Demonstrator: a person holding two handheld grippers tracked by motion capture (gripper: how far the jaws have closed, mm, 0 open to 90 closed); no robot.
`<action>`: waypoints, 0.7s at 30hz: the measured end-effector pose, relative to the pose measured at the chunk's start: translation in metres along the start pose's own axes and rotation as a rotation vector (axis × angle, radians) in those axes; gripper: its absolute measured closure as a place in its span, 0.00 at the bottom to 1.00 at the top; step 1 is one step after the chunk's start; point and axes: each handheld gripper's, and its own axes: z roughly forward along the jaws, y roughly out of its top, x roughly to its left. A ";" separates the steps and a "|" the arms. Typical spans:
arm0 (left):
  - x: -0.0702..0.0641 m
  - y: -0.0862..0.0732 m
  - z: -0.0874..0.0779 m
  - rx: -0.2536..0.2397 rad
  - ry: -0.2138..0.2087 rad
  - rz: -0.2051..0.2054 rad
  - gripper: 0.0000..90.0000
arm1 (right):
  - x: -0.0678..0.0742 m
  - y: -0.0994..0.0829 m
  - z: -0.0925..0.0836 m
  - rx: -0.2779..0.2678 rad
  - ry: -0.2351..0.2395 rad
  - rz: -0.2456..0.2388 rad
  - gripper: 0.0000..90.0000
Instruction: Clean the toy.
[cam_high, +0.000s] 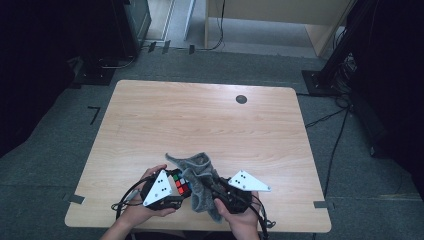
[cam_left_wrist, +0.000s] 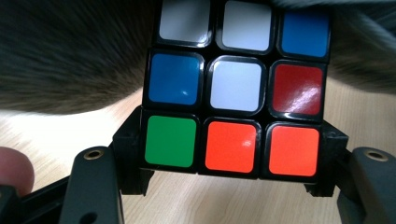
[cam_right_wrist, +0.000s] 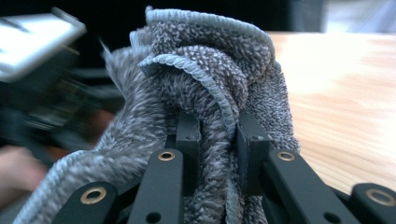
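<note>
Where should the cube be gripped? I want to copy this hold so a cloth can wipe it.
Grip the puzzle cube by two opposite flat faces at its bottom layer, coming from below the green and orange row, as the left gripper does. The parallel faces seat squarely against the jaws, and the upper layers stand out toward the grey cloth pinched in the right gripper.
</note>
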 end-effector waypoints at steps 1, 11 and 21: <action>0.001 0.000 0.000 -0.001 0.004 -0.005 0.37 | -0.003 -0.001 0.000 0.012 -0.029 -0.003 0.84; -0.003 0.001 0.003 0.027 0.012 0.013 0.37 | 0.014 0.006 -0.002 -0.036 0.064 -0.010 0.84; -0.001 0.001 0.004 0.026 0.010 -0.004 0.37 | 0.011 0.009 -0.005 -0.017 0.054 -0.012 0.83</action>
